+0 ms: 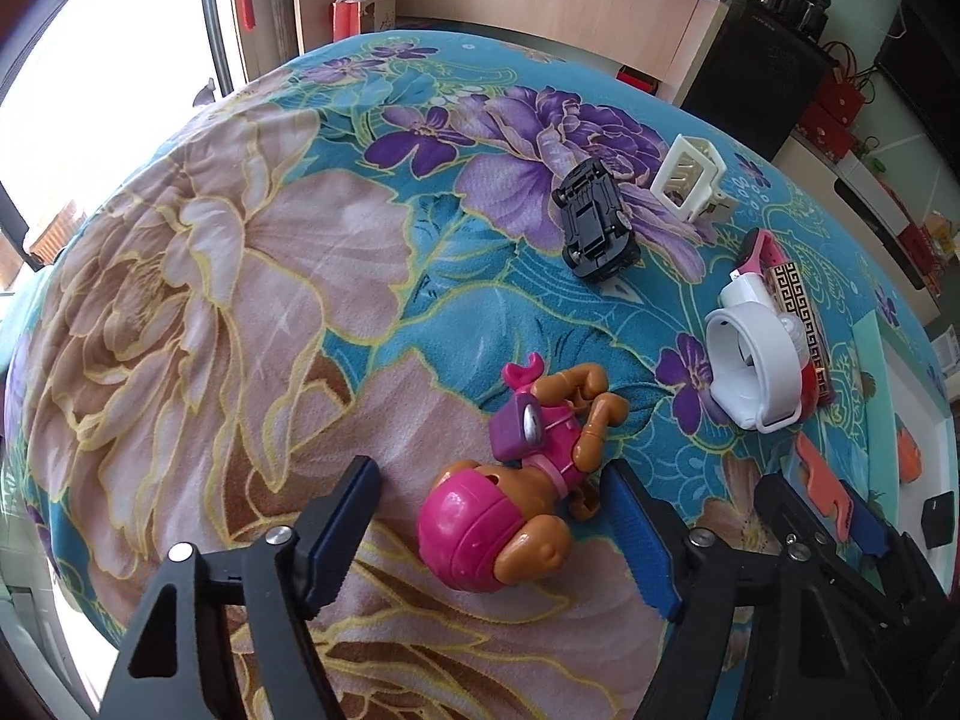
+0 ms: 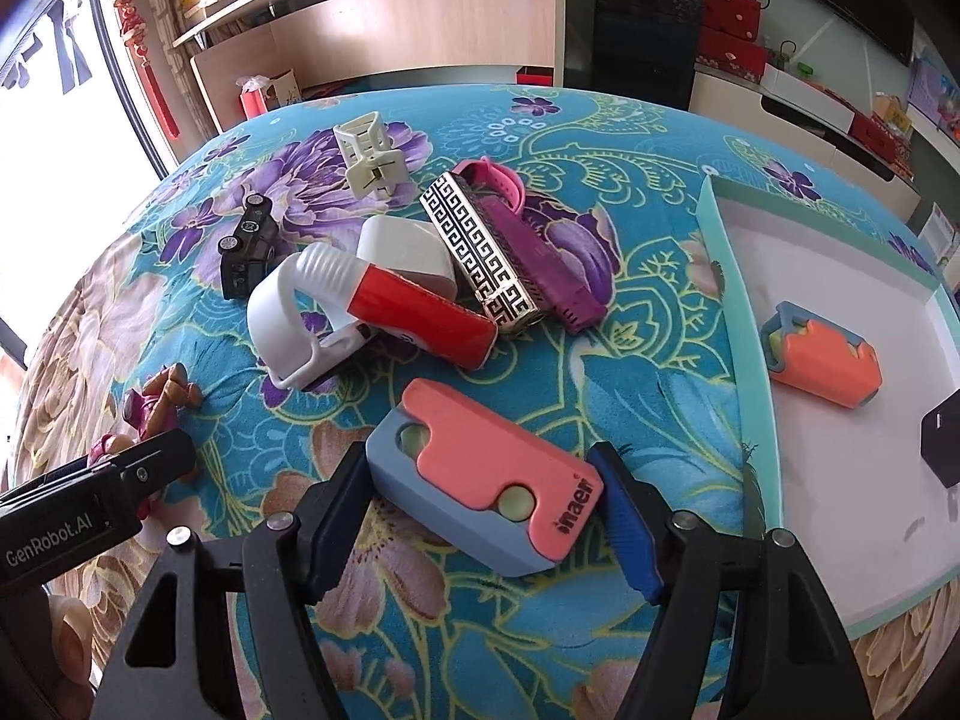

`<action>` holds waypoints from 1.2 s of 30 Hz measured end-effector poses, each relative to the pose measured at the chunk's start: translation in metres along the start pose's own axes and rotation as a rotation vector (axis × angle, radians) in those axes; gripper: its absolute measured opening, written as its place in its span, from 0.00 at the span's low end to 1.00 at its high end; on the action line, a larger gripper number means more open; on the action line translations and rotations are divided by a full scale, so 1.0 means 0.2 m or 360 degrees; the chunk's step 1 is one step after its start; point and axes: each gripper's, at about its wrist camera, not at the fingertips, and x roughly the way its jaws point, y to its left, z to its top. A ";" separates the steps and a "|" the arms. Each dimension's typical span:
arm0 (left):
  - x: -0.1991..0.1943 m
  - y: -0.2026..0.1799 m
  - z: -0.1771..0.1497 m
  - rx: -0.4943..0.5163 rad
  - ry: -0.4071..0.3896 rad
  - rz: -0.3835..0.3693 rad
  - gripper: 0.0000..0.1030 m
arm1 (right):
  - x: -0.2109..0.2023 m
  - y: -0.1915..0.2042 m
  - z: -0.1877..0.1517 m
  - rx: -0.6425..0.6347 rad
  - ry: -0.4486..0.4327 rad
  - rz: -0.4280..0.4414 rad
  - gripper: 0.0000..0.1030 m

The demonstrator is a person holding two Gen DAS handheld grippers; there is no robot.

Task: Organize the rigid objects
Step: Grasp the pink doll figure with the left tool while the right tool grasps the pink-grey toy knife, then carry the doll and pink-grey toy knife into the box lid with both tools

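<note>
A pink and brown toy dog figure (image 1: 516, 492) lies on the floral cloth between the fingers of my left gripper (image 1: 498, 504), which is open around its head. My right gripper (image 2: 483, 501) is open around a coral and blue slider toy (image 2: 486, 474) lying flat on the cloth; the pads stand beside it, contact unclear. A white tray (image 2: 840, 264) with a mint rim sits to the right and holds an orange and blue block toy (image 2: 825, 354) and a black box (image 2: 942, 438).
On the cloth lie a black toy car (image 1: 597, 222), a cream hair claw (image 2: 369, 153), a white and red handled device (image 2: 360, 306), a gold-patterned box (image 2: 480, 252), a purple piece (image 2: 540, 252) and a pink strap (image 2: 498, 180). Wooden furniture stands behind.
</note>
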 end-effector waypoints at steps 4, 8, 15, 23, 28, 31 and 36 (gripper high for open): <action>-0.01 -0.01 0.00 0.0026 -0.0024 -0.0039 0.57 | 0.00 0.00 0.00 -0.0003 -0.0001 -0.0004 0.71; -0.01 -0.01 0.00 0.0031 -0.0037 -0.0049 0.53 | 0.01 0.00 0.00 -0.0008 0.0003 -0.0011 0.71; -0.02 -0.02 -0.01 0.0051 -0.0045 -0.0040 0.53 | 0.01 0.00 0.00 -0.0020 0.0002 -0.0018 0.71; 0.01 -0.03 0.00 0.0066 -0.0074 -0.0020 0.54 | 0.01 0.01 0.01 -0.0027 0.0001 -0.0020 0.71; 0.02 -0.04 0.01 0.0081 -0.0100 -0.0005 0.55 | 0.01 0.01 0.00 -0.0043 -0.0003 -0.0027 0.71; 0.03 -0.06 0.00 0.0107 -0.0127 0.0010 0.56 | 0.02 0.02 0.00 -0.0060 -0.0007 -0.0040 0.71; 0.03 -0.07 0.00 0.0130 -0.0146 0.0016 0.54 | 0.01 0.02 0.00 -0.0054 -0.0017 -0.0033 0.71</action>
